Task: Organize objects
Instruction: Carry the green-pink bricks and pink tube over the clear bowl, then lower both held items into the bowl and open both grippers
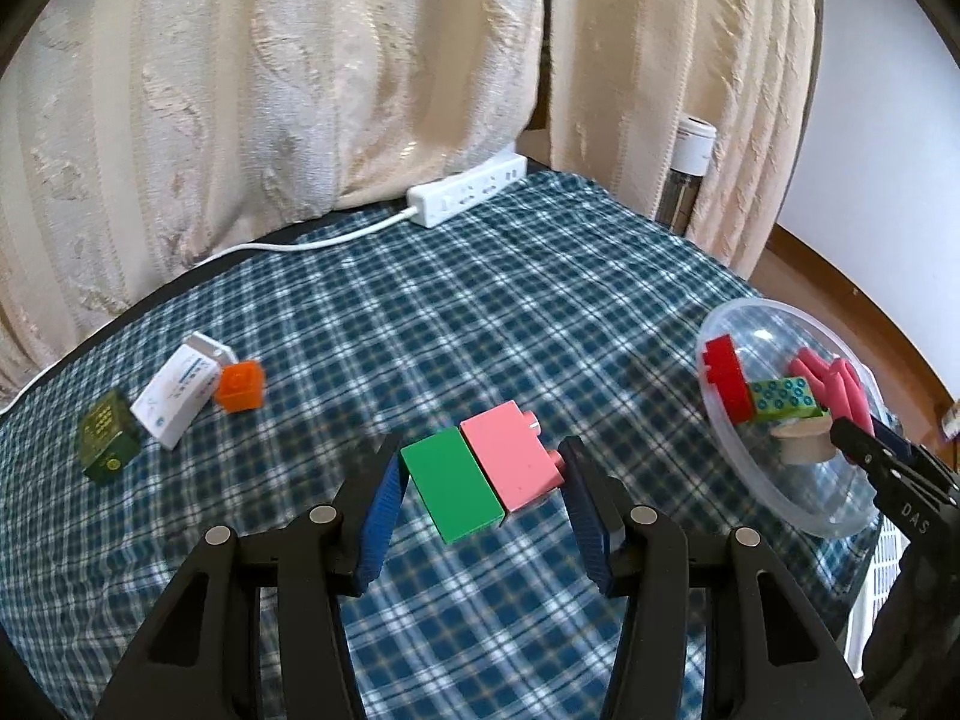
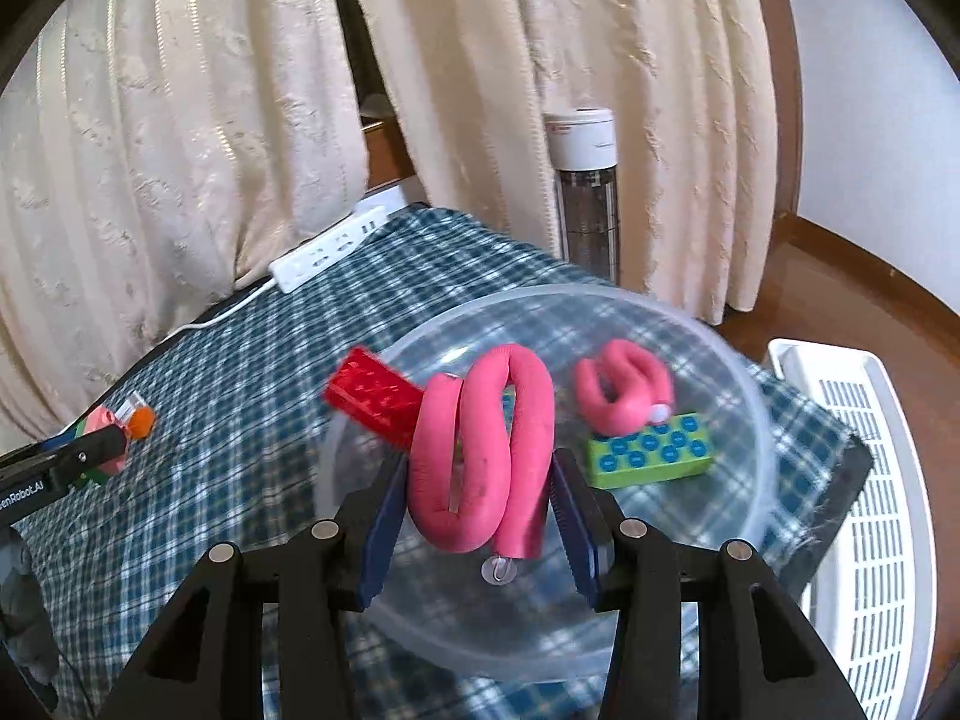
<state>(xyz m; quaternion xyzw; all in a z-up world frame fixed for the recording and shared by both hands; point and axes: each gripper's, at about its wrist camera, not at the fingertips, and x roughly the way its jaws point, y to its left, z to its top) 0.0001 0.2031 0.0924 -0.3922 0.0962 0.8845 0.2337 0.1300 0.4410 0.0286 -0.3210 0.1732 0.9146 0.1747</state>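
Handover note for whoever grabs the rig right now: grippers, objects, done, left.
Left gripper: shut on joined green block and pink block, above the checked cloth.
Right gripper: shut on a folded pink foam roller over the clear bowl.
Done: red brick, green dotted brick, second pink roller in the bowl.
Left: orange cube, white box, dark green box on the cloth.
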